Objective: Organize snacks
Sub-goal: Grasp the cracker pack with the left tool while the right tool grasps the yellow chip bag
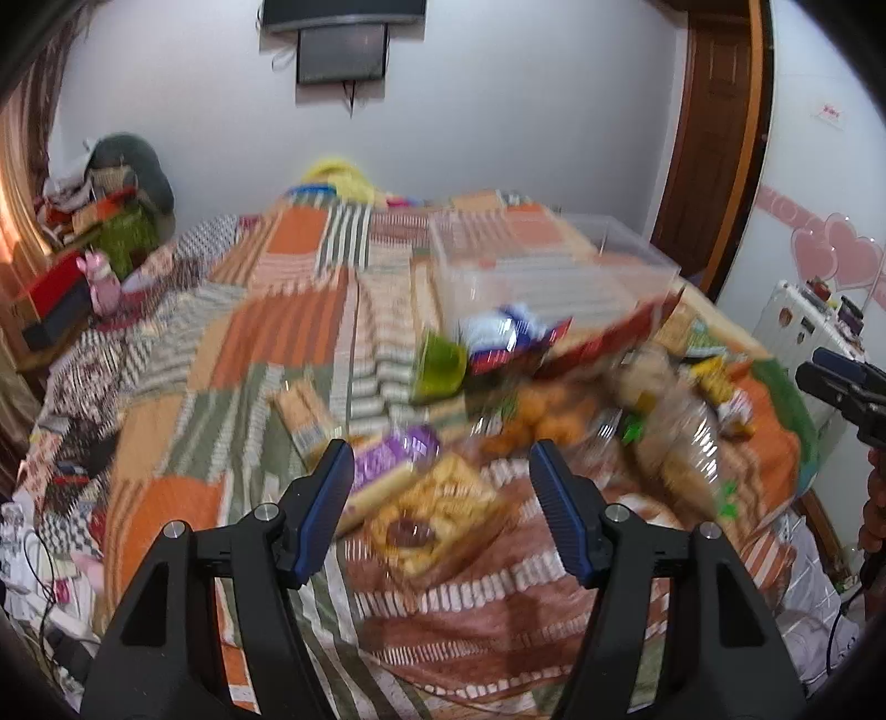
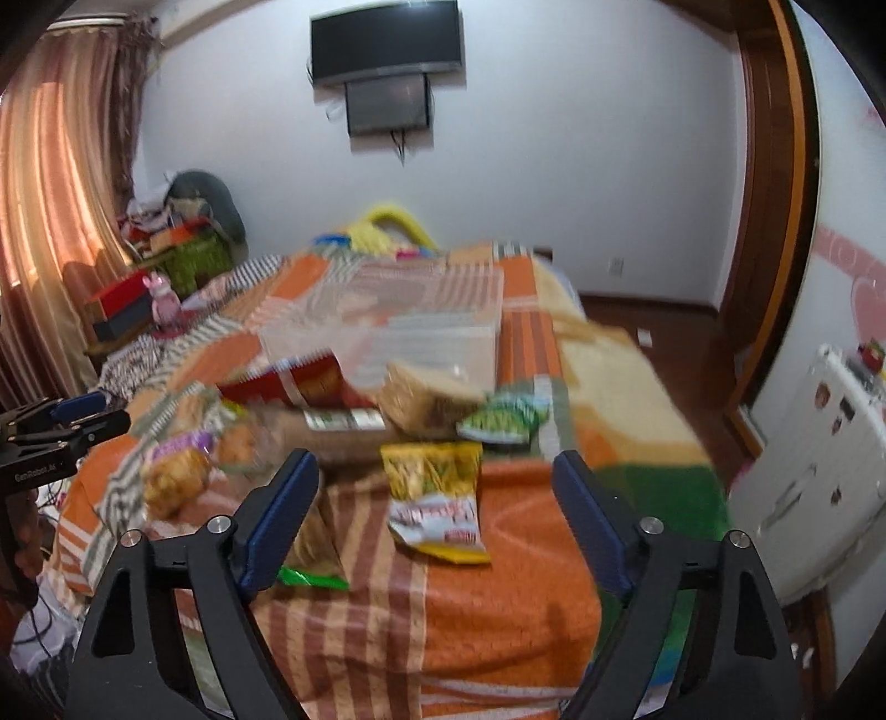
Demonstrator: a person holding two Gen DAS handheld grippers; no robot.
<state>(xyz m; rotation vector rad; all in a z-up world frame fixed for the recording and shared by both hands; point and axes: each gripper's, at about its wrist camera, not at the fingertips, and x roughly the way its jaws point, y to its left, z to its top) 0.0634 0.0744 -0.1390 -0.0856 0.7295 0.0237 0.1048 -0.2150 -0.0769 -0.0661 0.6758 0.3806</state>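
Observation:
Several snack packs lie in a heap on a patchwork bedspread [image 1: 266,338]. In the left wrist view my left gripper [image 1: 442,471] is open and empty above a yellow biscuit pack [image 1: 437,512] beside a purple pack [image 1: 396,454]. A clear plastic bin [image 1: 531,266] stands behind the heap. In the right wrist view my right gripper [image 2: 436,482] is open and empty above a yellow snack bag [image 2: 434,498]. A green bag [image 2: 504,418], a red box [image 2: 299,382] and the bin [image 2: 398,315] lie beyond. Both views are blurred.
A wall TV [image 2: 387,39] hangs above the bed's far end. A cluttered side table [image 1: 83,266] with a pink toy stands left. A white cabinet [image 2: 819,459] stands right of the bed. A wooden door frame [image 2: 775,221] is at the right.

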